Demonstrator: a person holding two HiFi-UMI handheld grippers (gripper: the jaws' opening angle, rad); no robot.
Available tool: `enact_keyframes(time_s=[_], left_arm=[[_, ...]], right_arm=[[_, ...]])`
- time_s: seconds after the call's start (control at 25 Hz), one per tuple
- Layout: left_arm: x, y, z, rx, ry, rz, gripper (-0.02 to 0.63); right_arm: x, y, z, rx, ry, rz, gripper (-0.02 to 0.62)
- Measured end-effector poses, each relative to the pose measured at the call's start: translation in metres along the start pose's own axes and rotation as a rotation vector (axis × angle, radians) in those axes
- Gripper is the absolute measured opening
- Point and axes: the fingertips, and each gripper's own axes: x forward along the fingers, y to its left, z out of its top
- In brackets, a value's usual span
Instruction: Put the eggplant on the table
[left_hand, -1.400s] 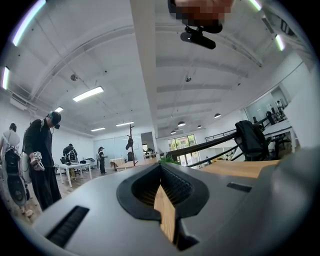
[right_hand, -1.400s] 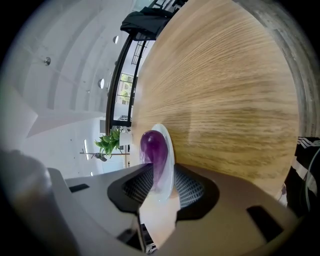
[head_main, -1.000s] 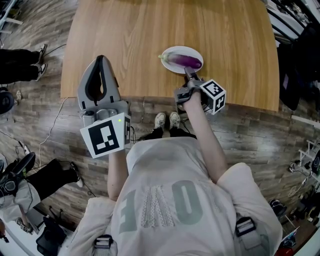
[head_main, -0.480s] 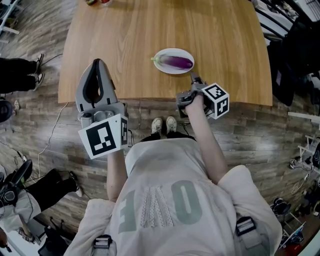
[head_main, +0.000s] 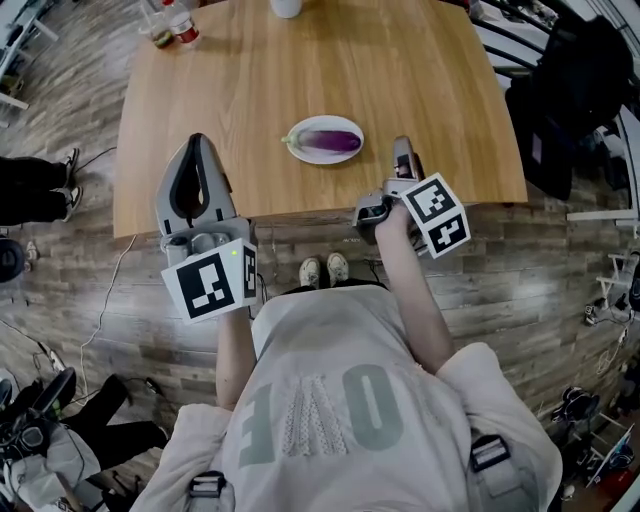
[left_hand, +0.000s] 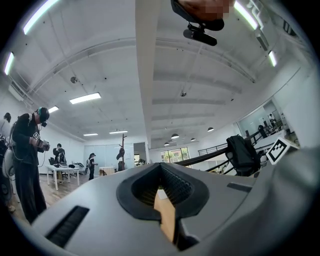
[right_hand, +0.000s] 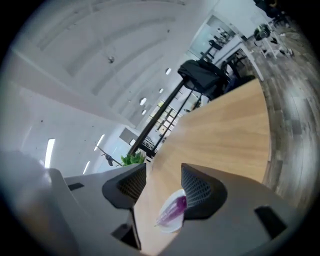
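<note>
The eggplant (head_main: 330, 141) lies on a white plate (head_main: 310, 156) near the front edge of the tabletop (head_main: 430, 60). The right gripper (head_main: 402, 152) hangs near the plate, its jaws parted and empty. The left gripper (head_main: 197, 145) hovers over the front edge, its 2 jaws closed on nothing.

Eggplant (head_main: 331, 140) on plate (head_main: 322, 158), plate on table (head_main: 430, 70) — left gripper (head_main: 197, 141) to its left, right gripper (head_main: 403, 146) right.

The head view looks steeply down, with the wooden table (head_main: 250, 90) at 12 o'clock. The left gripper view faces up to the ceiling (left_hand: 210, 95). The right gripper view looks low and near along the table and shares the eggplant (right_hand: 175, 206) with the head view.
</note>
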Motion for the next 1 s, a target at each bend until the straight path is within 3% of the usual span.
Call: enact_keyframes(time_s=[0.16, 0.32, 0.56, 0.64, 0.76, 0.92, 1.0], left_arm=[[0.001, -0.005, 0.003, -0.002, -0.017, -0.015, 0.009], [0.004, -0.006, 0.007, -0.008, -0.029, -0.027, 0.009], [0.002, -0.02, 0.009, -0.01, -0.037, -0.065, 0.009], [0.002, -0.025, 0.01, -0.015, -0.041, -0.08, 0.009], [0.003, -0.035, 0.014, -0.021, -0.05, -0.109, 0.009], [0.004, -0.049, 0.017, -0.025, -0.058, -0.147, 0.009], [0.004, -0.056, 0.019, -0.026, -0.063, -0.162, 0.009]], right_arm=[[-0.021, 0.048, 0.037, -0.32, -0.174, 0.104, 0.206], [-0.048, 0.099, 0.046, -0.678, -0.322, 0.183, 0.206], [-0.076, 0.146, 0.026, -1.003, -0.4, 0.292, 0.204], [-0.084, 0.157, 0.018, -1.068, -0.414, 0.329, 0.204], [-0.097, 0.17, 0.01, -1.078, -0.422, 0.377, 0.196], [-0.109, 0.176, 0.003, -1.085, -0.409, 0.412, 0.054], [-0.109, 0.177, 0.0, -1.063, -0.39, 0.428, 0.04]])
